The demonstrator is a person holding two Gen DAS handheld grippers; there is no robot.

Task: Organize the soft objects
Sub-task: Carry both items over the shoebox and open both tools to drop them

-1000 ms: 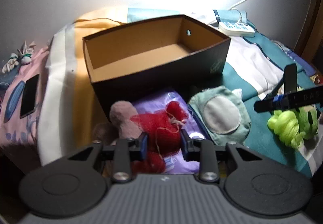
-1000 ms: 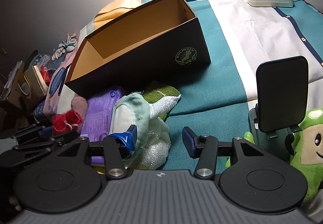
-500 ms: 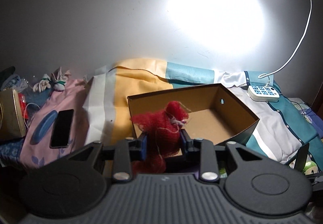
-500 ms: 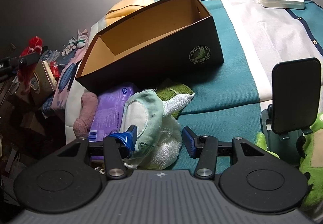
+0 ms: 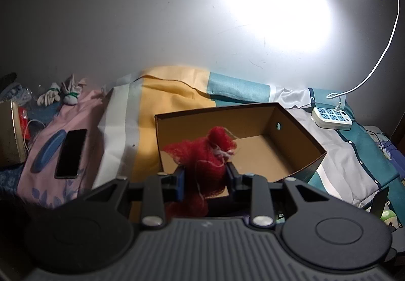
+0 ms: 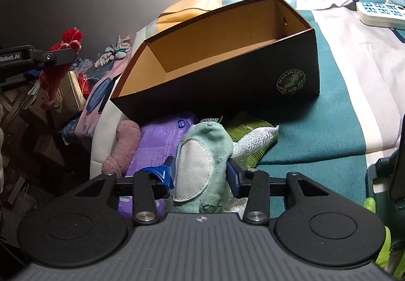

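Left gripper (image 5: 204, 179): clamped on a red mesh bundle (image 5: 202, 154), low centre of the left wrist view; its 2 blue-padded fingers press the bundle's sides.
Red mesh bundle: held up in the air, with a white string tied near its top; in the left wrist view it hangs in front of the near-left part of the box. In the right wrist view it shows at the far left, upper half of the frame, gripped by the black tool.
Box (image 5: 291, 129): dark outside, tan cardboard inside, open at the top, resting on the bedding at centre frame; a small round hole in its right end wall. In the right wrist view it fills the upper middle, a green round logo on its dark side.
Right gripper (image 6: 200, 174): closed on a pale green plush piece (image 6: 202, 162), bottom centre of the right wrist view, a finger on each side of it.
Pale green plush piece: standing upright between the fingers, an off-white oval patch facing the camera, just in front of the box's near wall.
Beside it: a purple packet (image 6: 159, 144) and a pink plush (image 6: 124, 147) to the left, a green towel (image 6: 250, 134) with white mesh to the right.
Bedding (image 5: 172, 104): yellow, teal and white panels.
Phone (image 5: 71, 154): dark, lying flat at left of the left wrist view.
Power strip (image 5: 331, 117): white, at the right edge, cable running up.
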